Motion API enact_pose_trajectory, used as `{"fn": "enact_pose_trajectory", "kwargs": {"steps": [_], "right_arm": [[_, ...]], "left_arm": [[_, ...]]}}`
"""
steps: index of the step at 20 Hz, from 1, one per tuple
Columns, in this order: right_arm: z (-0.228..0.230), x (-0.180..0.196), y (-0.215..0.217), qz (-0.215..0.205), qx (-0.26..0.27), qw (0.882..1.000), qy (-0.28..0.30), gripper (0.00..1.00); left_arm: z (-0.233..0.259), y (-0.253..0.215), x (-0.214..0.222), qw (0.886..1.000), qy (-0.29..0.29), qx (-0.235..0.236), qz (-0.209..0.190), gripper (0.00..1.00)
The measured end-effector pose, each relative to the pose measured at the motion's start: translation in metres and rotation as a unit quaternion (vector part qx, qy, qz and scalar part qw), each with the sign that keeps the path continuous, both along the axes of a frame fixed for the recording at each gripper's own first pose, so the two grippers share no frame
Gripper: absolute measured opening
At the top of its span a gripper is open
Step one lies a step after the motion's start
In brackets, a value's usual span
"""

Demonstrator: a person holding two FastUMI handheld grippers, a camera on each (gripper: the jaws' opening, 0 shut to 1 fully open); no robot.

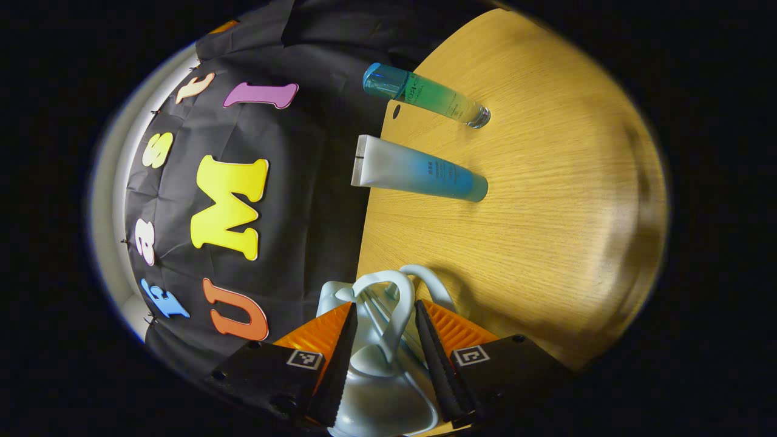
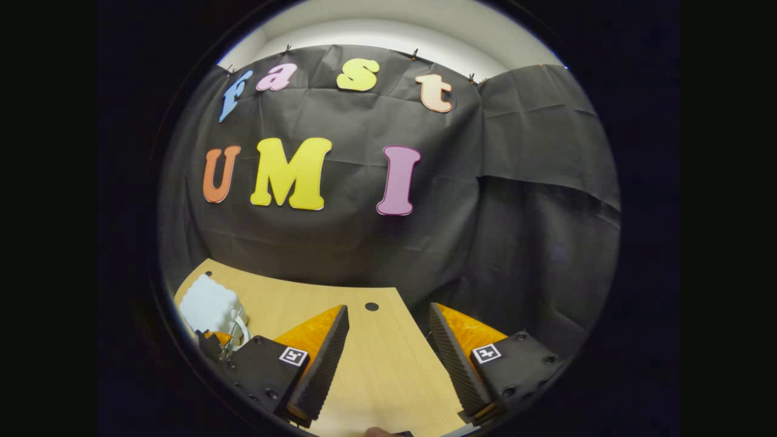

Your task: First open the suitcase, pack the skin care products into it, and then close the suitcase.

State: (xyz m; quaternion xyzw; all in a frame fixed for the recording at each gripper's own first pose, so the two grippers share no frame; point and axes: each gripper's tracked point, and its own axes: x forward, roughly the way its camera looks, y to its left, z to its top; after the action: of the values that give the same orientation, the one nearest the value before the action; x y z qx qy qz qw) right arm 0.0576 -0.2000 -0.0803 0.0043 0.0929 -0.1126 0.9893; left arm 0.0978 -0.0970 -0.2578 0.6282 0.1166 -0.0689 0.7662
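Jaws: left gripper [image 1: 381, 331] clenched on suitcase [image 1: 379, 364] handle, hard, light, slick; right gripper [image 2: 388, 340] released above surface [image 2: 376, 364]; bottle [image 1: 425, 95], soft tube [image 1: 419, 170] unpacked

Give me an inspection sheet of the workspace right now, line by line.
Surface: light wooden table, with a small round hole near its edge.
Job's things: pale miniature suitcase; green-to-blue clear bottle and white-to-blue squeeze tube on the table, side by side, apart.
Clutter: nothing seen.
Grippers: left hand-held gripper fingers flank the suitcase's looped handle, contact unclear; right hand-held gripper open over the table.
Cables: nothing seen.
Surroundings: black cloth wall.
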Motion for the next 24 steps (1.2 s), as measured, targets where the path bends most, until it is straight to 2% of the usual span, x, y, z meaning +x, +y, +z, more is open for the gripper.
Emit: {"fn": "enact_pose_trajectory", "kwargs": {"steps": [7, 9, 12, 13, 16, 19, 21, 24], "right_arm": [[-0.013, 0.016, -0.005, 0.039, 0.011, 0.999, 0.010, 0.80], [-0.016, 0.018, -0.007, 0.052, 0.012, 0.999, 0.011, 0.80], [-0.018, 0.019, -0.012, 0.068, 0.014, 0.998, 0.008, 0.80], [-0.018, 0.019, -0.014, 0.073, 0.013, 0.997, 0.007, 0.80], [-0.015, 0.018, -0.021, 0.072, 0.008, 0.997, 0.005, 0.80], [-0.009, 0.018, -0.020, 0.058, 0.006, 0.998, 0.001, 0.80], [-0.002, 0.019, -0.009, 0.049, 0.009, 0.999, -0.001, 0.77], [0.011, 0.018, 0.021, 0.045, 0.012, 0.999, -0.008, 0.80]], "left_arm": [[-0.009, 0.000, -0.001, 0.999, 0.031, 0.015, 0.032, 0.24], [-0.009, 0.001, 0.002, 0.998, 0.036, 0.013, 0.042, 0.22], [0.000, 0.001, 0.001, 0.998, 0.038, -0.009, 0.058, 0.11], [0.004, 0.001, -0.001, 0.997, 0.040, -0.031, 0.064, 0.07], [0.018, 0.008, 0.001, 0.989, 0.047, -0.109, 0.086, 0.05], [0.059, 0.015, -0.005, 0.973, 0.026, -0.213, 0.089, 0.03], [0.089, 0.029, -0.011, 0.961, 0.003, -0.261, 0.090, 0.03], [0.131, 0.058, -0.021, 0.942, -0.020, -0.321, 0.093, 0.03]]}}
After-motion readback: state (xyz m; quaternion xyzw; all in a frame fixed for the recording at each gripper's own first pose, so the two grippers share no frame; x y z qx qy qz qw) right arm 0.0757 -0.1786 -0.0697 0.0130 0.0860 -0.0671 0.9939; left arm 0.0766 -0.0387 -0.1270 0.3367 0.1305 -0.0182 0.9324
